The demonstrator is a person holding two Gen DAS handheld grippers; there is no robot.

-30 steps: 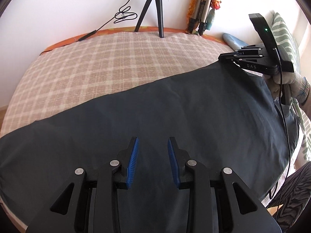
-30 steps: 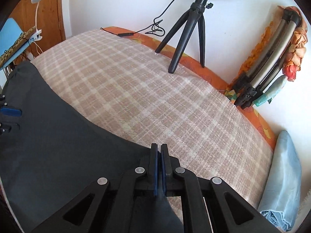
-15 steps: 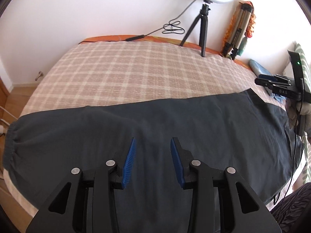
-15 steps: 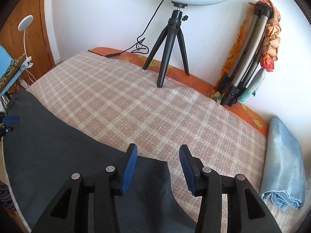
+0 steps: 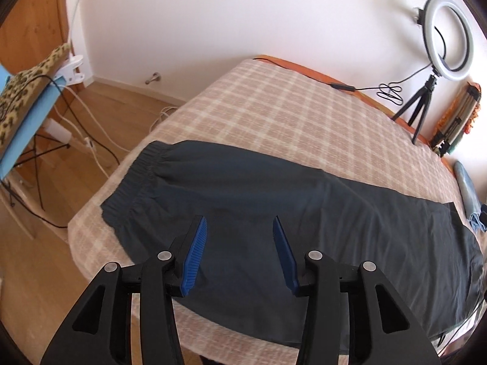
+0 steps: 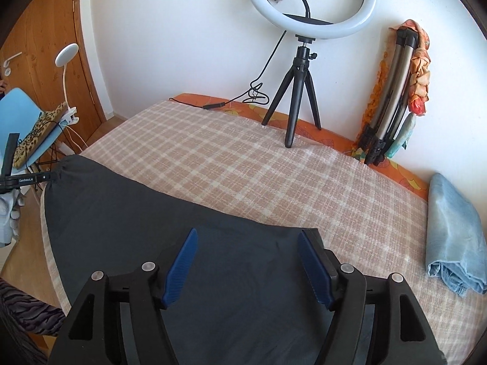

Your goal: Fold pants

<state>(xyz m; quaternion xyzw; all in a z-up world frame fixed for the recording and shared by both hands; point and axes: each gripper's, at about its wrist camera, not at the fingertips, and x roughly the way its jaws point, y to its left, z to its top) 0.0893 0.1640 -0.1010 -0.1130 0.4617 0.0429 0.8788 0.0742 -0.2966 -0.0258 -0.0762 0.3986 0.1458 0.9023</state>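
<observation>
Dark navy pants (image 5: 274, 206) lie flat along the near edge of a plaid-covered bed (image 5: 289, 115), elastic waistband (image 5: 134, 179) at the left, leg ends at the right. My left gripper (image 5: 240, 240) is open and empty above the waist half. In the right wrist view the pants (image 6: 152, 222) stretch leftward; my right gripper (image 6: 248, 252) is open and empty above the leg hem (image 6: 310, 232). The left gripper (image 6: 36, 178) also shows there at the far left edge, by the waistband.
A ring light on a tripod (image 6: 301, 91) stands on the bed's far side by the wall. A folded tripod with orange cloth (image 6: 392, 91) leans in the corner. A folded light-blue cloth (image 6: 453, 234) lies at right. A blue chair (image 5: 27, 112) and cables are on the floor at left.
My right gripper let go of the pants' leg end, opened wide and drew back. My left gripper swung left toward the waistband, staying open. The pants now lie flat.
</observation>
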